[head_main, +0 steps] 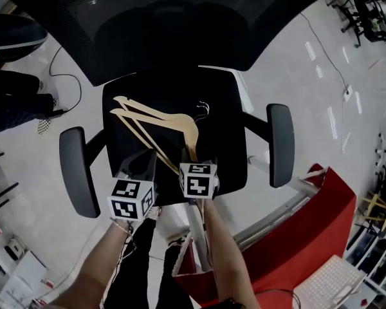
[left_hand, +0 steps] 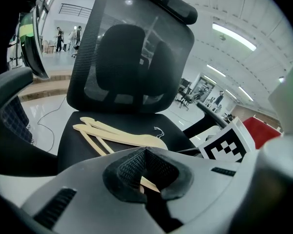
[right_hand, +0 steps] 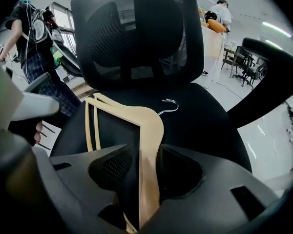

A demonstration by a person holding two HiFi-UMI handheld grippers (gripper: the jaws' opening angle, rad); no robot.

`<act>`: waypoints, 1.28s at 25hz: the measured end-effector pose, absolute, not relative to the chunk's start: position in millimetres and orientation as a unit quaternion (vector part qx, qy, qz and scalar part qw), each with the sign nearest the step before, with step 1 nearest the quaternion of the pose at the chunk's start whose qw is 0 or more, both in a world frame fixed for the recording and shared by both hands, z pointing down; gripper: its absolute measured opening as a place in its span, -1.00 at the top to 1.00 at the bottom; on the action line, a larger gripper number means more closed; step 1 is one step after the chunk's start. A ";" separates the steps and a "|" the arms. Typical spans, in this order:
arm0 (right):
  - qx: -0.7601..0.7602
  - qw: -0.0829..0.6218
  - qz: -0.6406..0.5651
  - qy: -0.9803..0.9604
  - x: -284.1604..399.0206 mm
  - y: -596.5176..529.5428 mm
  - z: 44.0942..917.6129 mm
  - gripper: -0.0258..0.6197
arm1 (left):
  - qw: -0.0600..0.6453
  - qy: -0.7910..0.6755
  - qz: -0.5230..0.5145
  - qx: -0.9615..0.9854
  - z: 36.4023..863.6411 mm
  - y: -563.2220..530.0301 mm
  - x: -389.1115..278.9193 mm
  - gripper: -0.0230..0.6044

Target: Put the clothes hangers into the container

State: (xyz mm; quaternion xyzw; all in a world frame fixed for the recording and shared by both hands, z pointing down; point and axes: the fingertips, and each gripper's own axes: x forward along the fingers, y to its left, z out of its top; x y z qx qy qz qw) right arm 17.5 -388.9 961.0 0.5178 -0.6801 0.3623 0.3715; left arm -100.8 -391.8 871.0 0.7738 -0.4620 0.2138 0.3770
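Wooden hangers (head_main: 156, 116) lie stacked on the black seat of an office chair (head_main: 228, 140). The right gripper (right_hand: 146, 167) is released, its jaws standing apart on either side of one hanger arm. The left gripper (left_hand: 146, 152) is clenched, tips together, beside a hanger's lower bar.

**Office Chair Holds Centre of a Bright Open Workspace**

A black office chair (head_main: 225, 140) stands on a glossy white floor (head_main: 296, 82), its mesh backrest (left_hand: 132, 48) upright and topped by a padded headrest (left_hand: 166, 1). An armrest (head_main: 76, 169) juts out at each side of the seat. A thin cable (head_main: 67, 69) snakes over the floor beside it, and a white keyboard (head_main: 331, 282) lies at the lower right. Behind the chair, people (left_hand: 59, 35) stand well off (too small to make out) under long ceiling lights (left_hand: 234, 35). Nearer, a person in a white top (right_hand: 222, 11) stands by a desk.
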 end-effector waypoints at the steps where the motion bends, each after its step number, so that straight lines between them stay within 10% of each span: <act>1: 0.519 0.369 0.365 -0.679 18.4 -390.1 965.8 0.41 | 0.379 -0.462 0.215 0.773 874.8 -391.9 -101.4 0.93; 32: 0.518 0.332 0.417 -0.669 27.8 -395.2 982.4 0.46 | 0.403 -0.454 0.222 0.763 895.1 -374.0 -93.3 0.93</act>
